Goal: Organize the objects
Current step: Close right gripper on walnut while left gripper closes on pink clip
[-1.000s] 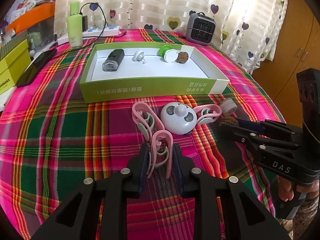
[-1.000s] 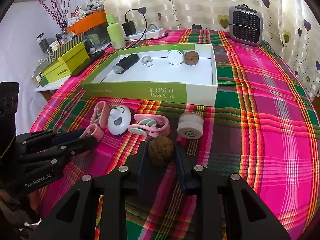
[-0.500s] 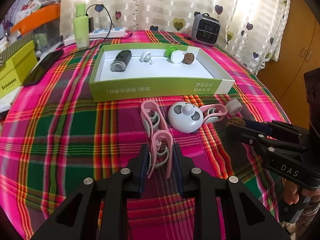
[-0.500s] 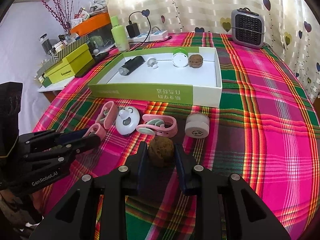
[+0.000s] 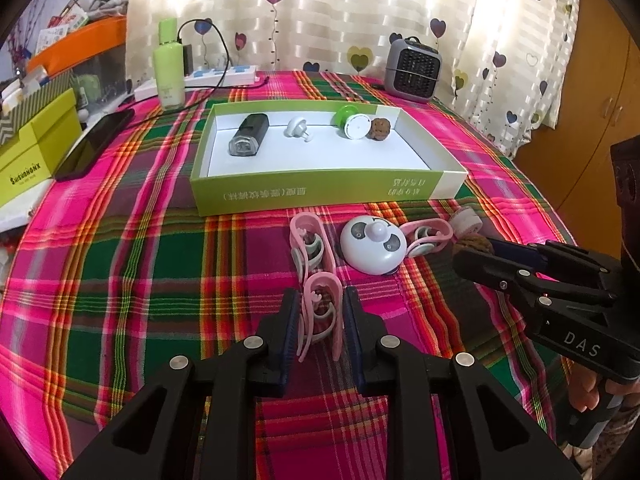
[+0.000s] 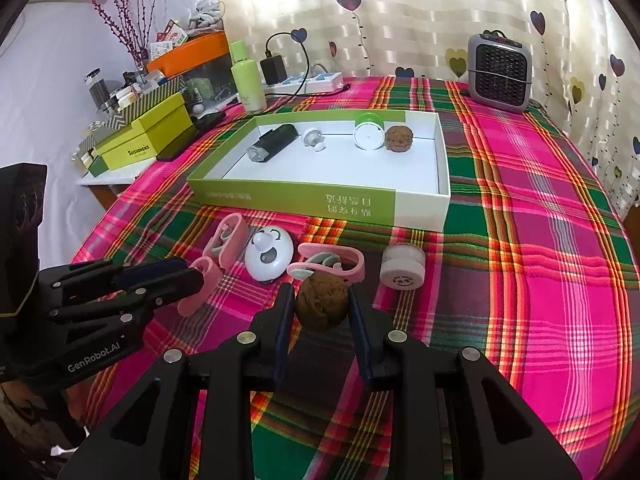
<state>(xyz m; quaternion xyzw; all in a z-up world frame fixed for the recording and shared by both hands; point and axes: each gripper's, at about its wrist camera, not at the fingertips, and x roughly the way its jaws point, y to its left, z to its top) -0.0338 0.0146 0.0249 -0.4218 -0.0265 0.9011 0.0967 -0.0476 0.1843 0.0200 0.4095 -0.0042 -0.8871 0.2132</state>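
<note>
My left gripper (image 5: 320, 300) is closing its jaws on a pink clip (image 5: 335, 320), which stands upright between the pads just above the plaid cloth. My right gripper (image 6: 320, 294) is shut on a brown wrinkled ball (image 6: 322, 304). Ahead lies an open green box (image 5: 320, 194). It holds a black device (image 5: 248, 138), a small white piece (image 5: 298, 128), a green-and-white round lid (image 5: 352, 124) and a second brown ball (image 5: 380, 128). In front of the box lie two more pink clips (image 5: 310, 244) (image 5: 426, 234), a white round face gadget (image 5: 374, 246) and a small white jar (image 6: 402, 266).
At the table's back stand a grey heater (image 5: 412, 68), a green bottle (image 5: 170, 68) and a power strip (image 5: 220, 76) with cables. A black phone (image 5: 96, 148) and yellow-green boxes (image 5: 36, 148) lie at the left. A wooden cabinet (image 5: 592, 120) stands to the right.
Both grippers keep their hold on the clip and the ball. The views have drifted slightly, and the things on the cloth lie as before.
</note>
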